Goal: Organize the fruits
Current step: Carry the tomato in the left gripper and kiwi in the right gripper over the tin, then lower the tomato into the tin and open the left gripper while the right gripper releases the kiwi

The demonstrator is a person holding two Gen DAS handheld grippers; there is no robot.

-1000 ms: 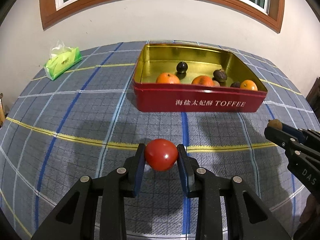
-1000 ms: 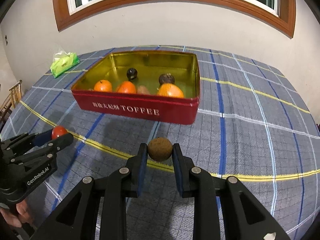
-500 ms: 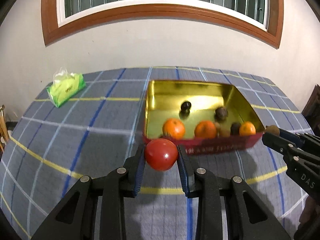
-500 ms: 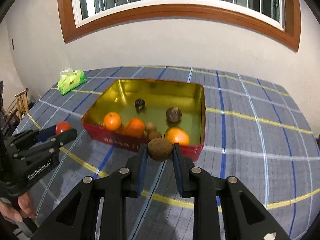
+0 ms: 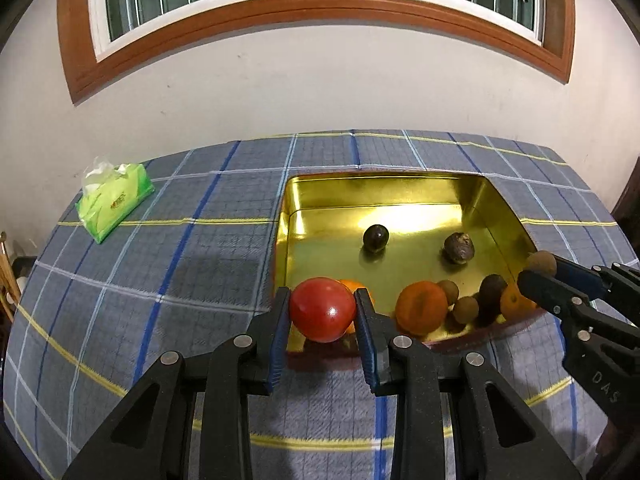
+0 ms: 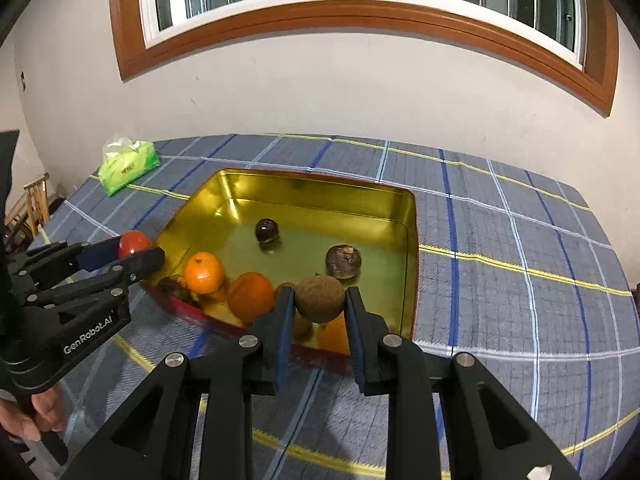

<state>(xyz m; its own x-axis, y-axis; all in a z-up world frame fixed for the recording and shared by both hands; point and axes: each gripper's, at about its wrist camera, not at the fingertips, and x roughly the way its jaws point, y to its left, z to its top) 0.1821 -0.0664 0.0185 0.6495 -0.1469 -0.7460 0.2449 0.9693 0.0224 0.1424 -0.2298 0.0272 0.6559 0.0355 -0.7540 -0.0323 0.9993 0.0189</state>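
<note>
My left gripper (image 5: pixel 322 308) is shut on a red tomato (image 5: pixel 322 309), held over the near left corner of the red tin (image 5: pixel 400 178) with its gold inside. My right gripper (image 6: pixel 320 300) is shut on a round brown fruit (image 6: pixel 320 298), held above the tin's near edge. The tin (image 6: pixel 320 178) holds several fruits: oranges (image 5: pixel 422 308) along the near wall, a dark plum (image 5: pixel 376 237), a wrinkled dark fruit (image 5: pixel 459 247) and small brown ones (image 5: pixel 466 309). In the right wrist view the left gripper (image 6: pixel 138 249) shows at the left with the tomato (image 6: pixel 134 242).
A green tissue pack (image 5: pixel 114 200) lies at the far left of the blue checked tablecloth (image 5: pixel 160 280). A white wall with a wood-framed window stands behind the table. A wooden chair (image 6: pixel 34 204) is off the table's left side. A person's hand (image 6: pixel 38 420) holds the left gripper's handle.
Both grippers have moved forward and up with their fruits, from over the cloth in front of the tin to over its near edge. The tin's inside now shows from above.
</note>
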